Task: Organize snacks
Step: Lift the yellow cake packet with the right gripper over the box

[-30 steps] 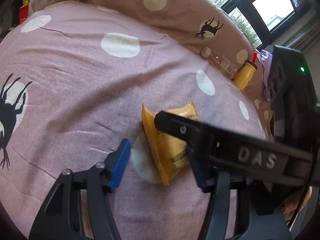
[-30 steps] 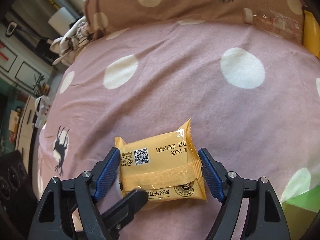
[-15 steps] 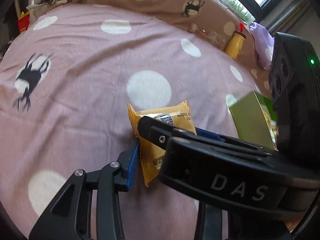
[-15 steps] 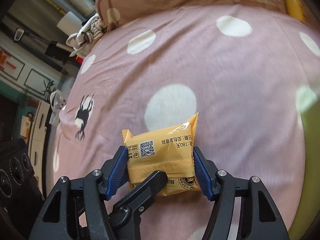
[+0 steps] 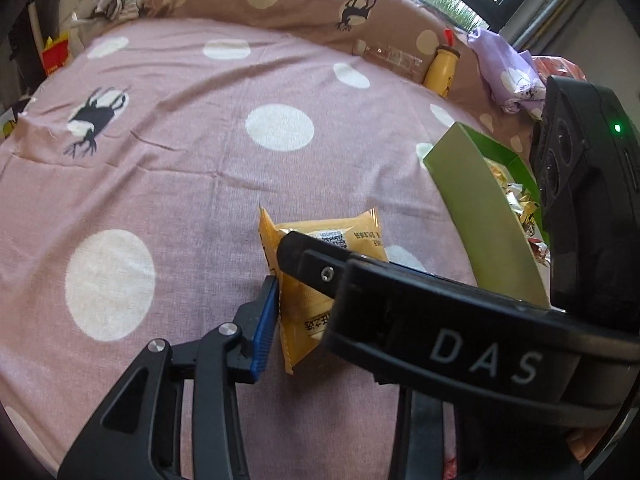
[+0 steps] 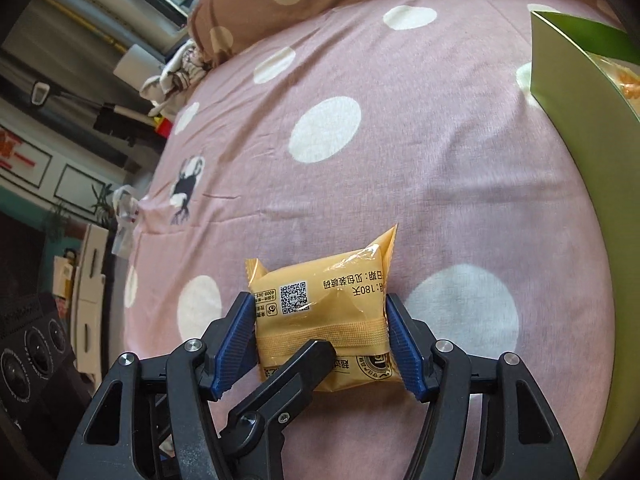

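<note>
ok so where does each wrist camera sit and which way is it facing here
Right wrist: behind the right gripper, looking forward at the yellow plastic snack packet clamped between both blue pads.
Left wrist: behind the left gripper, facing across the pink polka-dot bedspread; one blue pad shows, and the right gripper's black body crosses in front.
Shared: the packet, the bedspread, the green cardboard box.

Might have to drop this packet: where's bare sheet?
Bare: the pink sheet left of the yellow packet, between the deer print and the pillow. Crowded: right side by the green box, and the bottles along the pillow.
</note>
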`<state>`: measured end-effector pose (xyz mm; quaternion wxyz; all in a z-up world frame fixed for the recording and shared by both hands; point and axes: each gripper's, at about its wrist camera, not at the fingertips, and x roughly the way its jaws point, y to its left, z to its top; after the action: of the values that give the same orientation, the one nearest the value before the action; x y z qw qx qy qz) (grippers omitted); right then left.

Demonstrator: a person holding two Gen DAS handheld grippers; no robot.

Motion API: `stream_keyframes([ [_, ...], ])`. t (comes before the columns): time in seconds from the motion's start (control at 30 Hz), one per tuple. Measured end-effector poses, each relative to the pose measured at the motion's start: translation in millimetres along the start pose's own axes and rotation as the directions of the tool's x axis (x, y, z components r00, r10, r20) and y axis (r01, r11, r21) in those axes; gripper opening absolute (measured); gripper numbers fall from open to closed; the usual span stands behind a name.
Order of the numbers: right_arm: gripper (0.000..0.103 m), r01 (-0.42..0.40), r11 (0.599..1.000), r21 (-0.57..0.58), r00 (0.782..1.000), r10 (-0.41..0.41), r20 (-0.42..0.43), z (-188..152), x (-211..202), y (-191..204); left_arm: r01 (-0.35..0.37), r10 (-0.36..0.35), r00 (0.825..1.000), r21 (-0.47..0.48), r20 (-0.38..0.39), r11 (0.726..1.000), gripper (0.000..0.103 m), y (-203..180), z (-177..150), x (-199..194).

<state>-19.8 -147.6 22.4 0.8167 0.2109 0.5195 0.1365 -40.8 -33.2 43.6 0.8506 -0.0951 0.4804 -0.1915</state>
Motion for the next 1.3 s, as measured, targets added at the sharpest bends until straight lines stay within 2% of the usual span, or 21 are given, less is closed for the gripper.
stream_keyframes([
  [0.23,0.067,0.021,0.998,-0.055,0.989,-0.013,0.147,-7.3,-40.0,17.9,0.049,-0.056,0.99,0.055,0.128,0.997,0.036,-11.0,2.0,-28.2],
  [0.4,0.067,0.01,0.997,-0.078,0.966,0.011,0.257,-11.0,-75.4,23.7,0.048,-0.074,0.969,0.112,0.237,0.993,0.036,-32.9,2.3,-53.5],
  [0.63,0.067,0.002,0.995,-0.098,0.932,0.034,0.362,-19.3,-117.4,27.1,0.047,-0.104,0.941,0.182,0.321,0.982,0.036,-56.7,0.9,-80.1],
  [1.0,0.067,0.006,0.998,-0.065,0.882,0.025,0.47,-24.1,-162.9,9.7,0.061,-0.164,0.923,0.288,0.348,0.956,0.036,-101.0,0.5,-94.3],
  [1.3,0.067,0.024,1.0,0.009,0.863,-0.026,0.505,-23.5,-183.3,-20.3,0.099,-0.212,0.929,0.347,0.303,0.932,0.036,-134.7,2.4,-83.6],
])
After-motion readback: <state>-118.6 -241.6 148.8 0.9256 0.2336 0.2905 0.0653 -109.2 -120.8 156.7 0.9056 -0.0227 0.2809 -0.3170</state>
